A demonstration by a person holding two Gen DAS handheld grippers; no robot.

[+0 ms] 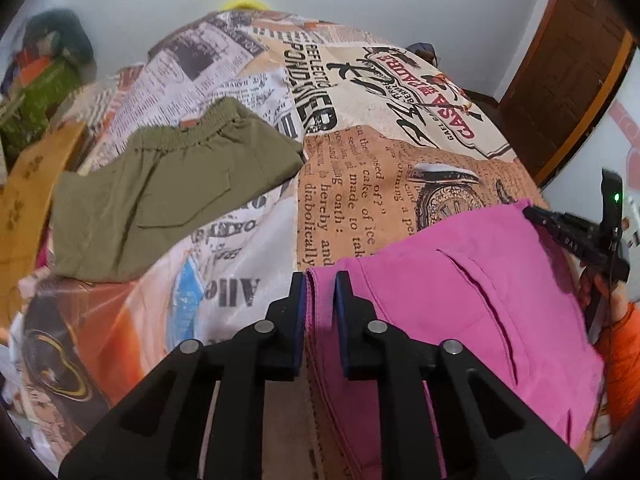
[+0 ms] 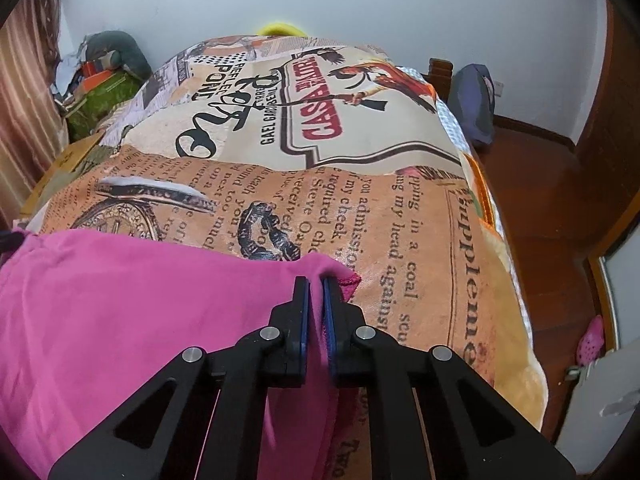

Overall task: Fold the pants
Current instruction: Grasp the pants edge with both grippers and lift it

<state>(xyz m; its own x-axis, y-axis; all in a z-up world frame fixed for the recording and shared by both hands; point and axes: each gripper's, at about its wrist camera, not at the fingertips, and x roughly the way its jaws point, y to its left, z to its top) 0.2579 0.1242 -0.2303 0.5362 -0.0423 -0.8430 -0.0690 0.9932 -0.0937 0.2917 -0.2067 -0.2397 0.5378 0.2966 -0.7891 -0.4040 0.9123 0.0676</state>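
Observation:
Pink pants lie on a bed with a newspaper-print cover. My left gripper is shut on the left corner of the pink pants, with fabric between the blue pads. My right gripper is shut on the right corner of the pink pants. The right gripper also shows at the right edge of the left wrist view, at the far corner of the pants. A slit pocket shows on the pink fabric.
Folded olive-green pants lie on the bed to the left. A mustard garment hangs at the left edge. Clutter is piled by the wall. A wooden floor and a door lie to the right.

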